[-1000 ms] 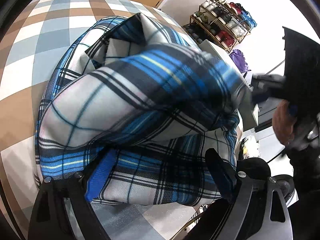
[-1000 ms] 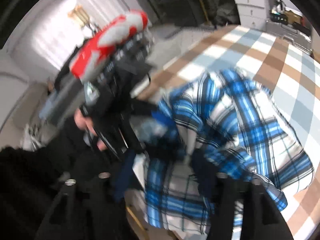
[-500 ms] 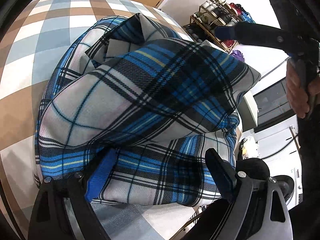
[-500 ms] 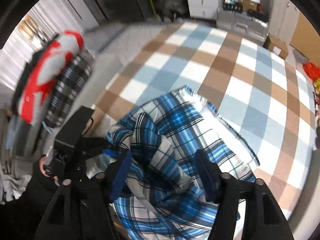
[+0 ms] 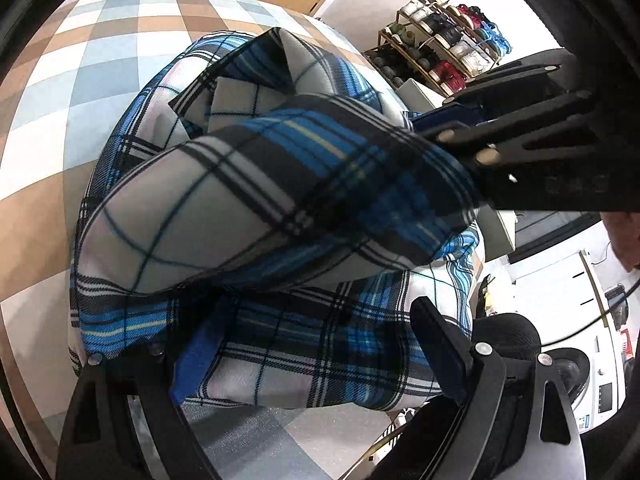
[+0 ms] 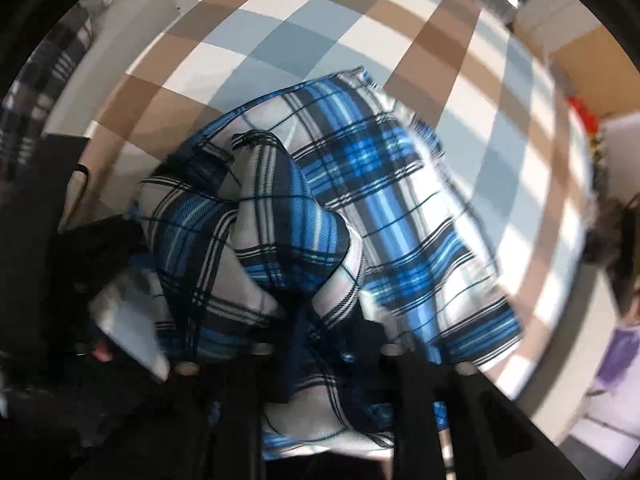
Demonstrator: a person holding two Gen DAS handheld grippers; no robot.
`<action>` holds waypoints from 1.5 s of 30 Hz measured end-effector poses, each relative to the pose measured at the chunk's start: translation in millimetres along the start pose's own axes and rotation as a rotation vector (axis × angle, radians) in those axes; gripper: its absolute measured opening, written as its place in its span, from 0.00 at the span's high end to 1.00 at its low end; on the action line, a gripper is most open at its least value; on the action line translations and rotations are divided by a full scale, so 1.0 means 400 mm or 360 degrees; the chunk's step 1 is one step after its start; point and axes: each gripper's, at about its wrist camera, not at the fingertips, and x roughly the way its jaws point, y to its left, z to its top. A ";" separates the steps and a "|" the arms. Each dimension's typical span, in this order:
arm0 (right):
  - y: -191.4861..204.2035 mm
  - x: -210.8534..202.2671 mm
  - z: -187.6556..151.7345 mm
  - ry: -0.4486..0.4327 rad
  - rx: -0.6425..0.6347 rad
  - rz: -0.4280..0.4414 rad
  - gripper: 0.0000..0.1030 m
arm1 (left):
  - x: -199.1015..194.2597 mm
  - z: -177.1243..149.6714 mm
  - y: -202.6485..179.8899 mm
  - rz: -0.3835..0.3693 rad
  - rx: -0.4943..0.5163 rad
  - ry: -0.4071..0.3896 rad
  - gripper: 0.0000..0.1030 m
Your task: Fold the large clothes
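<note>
Now the right gripper point(image 5: 436, 128) returns and pinches the plaid shirt point(image 5: 280, 200), left gripper point(image 5: 316, 356) jaws open; bunched folds may slip.

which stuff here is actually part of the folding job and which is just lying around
Part of the job:
- plaid shirt
- left claw, open around the shirt's near edge
- right claw, at the shirt's raised fold
- checked tablecloth under it

Just lying about:
- shoe rack
- white appliance

shirt point(image 5: 248, 208) bunched on checked cloth point(image 5: 60, 92), shoe rack point(image 5: 448, 44) behind (far right)
</note>
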 end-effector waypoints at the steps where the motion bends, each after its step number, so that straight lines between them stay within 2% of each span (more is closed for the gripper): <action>1: 0.001 -0.004 -0.006 -0.0008 -0.0019 -0.0027 0.94 | -0.001 -0.002 0.002 -0.0003 0.0000 0.0000 0.15; 7: -0.031 -0.067 -0.030 -0.0138 -0.0074 -0.0187 1.00 | -0.003 -0.010 0.003 -0.0002 0.0010 0.0001 0.15; 13: -0.060 -0.074 -0.004 -0.0223 -0.0068 -0.0240 1.00 | 0.000 -0.014 -0.004 0.0012 0.0020 -0.0003 0.15; 18: -0.110 -0.131 0.023 -0.0382 0.0036 -0.0257 1.00 | 0.000 -0.012 0.002 -0.0001 0.0006 -0.0003 0.15; 20: -0.147 -0.154 0.035 -0.0509 0.0114 -0.0321 1.00 | 0.000 -0.013 0.003 0.0000 0.0003 -0.0003 0.15; 22: -0.202 -0.169 0.048 -0.0567 0.0269 -0.0161 1.00 | 0.000 -0.013 0.004 0.0001 0.0004 -0.0003 0.15; 23: -0.219 -0.166 0.052 -0.0562 0.0308 -0.0017 1.00 | 0.001 -0.013 0.004 0.0000 0.0002 -0.0003 0.15; 24: -0.222 -0.163 0.053 -0.0557 0.0306 0.0070 1.00 | 0.000 -0.014 0.005 -0.0002 0.0001 -0.0005 0.15; 26: -0.205 -0.162 0.047 -0.0574 0.0240 0.0153 0.95 | -0.002 -0.015 0.006 -0.0003 0.0001 -0.0005 0.15; 27: -0.191 -0.155 0.045 -0.0529 0.0200 0.0245 0.88 | -0.002 -0.014 0.007 -0.0003 0.0001 -0.0005 0.15; 28: -0.174 -0.150 0.040 -0.0481 0.0192 0.0280 0.71 | -0.002 -0.015 0.008 -0.0003 0.0000 -0.0004 0.15; 29: -0.161 -0.142 0.037 -0.0443 0.0175 0.0303 0.62 | -0.002 -0.014 0.008 -0.0003 0.0002 -0.0004 0.15; 30: -0.144 -0.134 0.033 -0.0410 0.0131 0.0313 0.47 | -0.002 -0.015 0.008 -0.0002 0.0001 -0.0003 0.15; 33: -0.093 -0.110 0.015 -0.0332 -0.0025 0.0221 0.42 | -0.002 -0.017 0.007 0.0001 0.0005 -0.0005 0.15; 35: -0.097 -0.087 0.008 -0.0269 -0.0009 0.0288 0.39 | -0.001 -0.016 0.003 0.0005 0.0009 -0.0003 0.15; 36: -0.096 -0.072 0.006 -0.0246 0.0012 0.0352 0.42 | -0.002 -0.016 0.005 0.0002 0.0004 -0.0004 0.15; 37: -0.099 -0.066 0.004 -0.0246 0.0014 0.0352 0.46 | -0.001 -0.015 0.005 0.0001 0.0000 -0.0005 0.15; 38: -0.094 -0.064 0.002 -0.0286 0.0014 0.0310 0.80 | 0.000 -0.015 0.005 0.0002 0.0001 -0.0006 0.15; 39: -0.088 -0.065 0.001 -0.0325 -0.0007 0.0271 0.96 | -0.001 -0.015 0.005 0.0006 0.0004 -0.0006 0.15; 41: -0.079 -0.074 -0.001 -0.0390 -0.0034 0.0210 0.97 | -0.002 -0.015 0.006 0.0009 0.0009 -0.0005 0.15; 42: -0.064 -0.088 -0.005 -0.0463 -0.0081 0.0132 0.97 | -0.003 -0.014 0.008 0.0007 0.0008 -0.0005 0.15; 45: -0.036 -0.114 -0.008 -0.0604 -0.0177 0.0017 0.97 | 0.000 -0.012 0.003 0.0008 -0.0004 -0.0006 0.15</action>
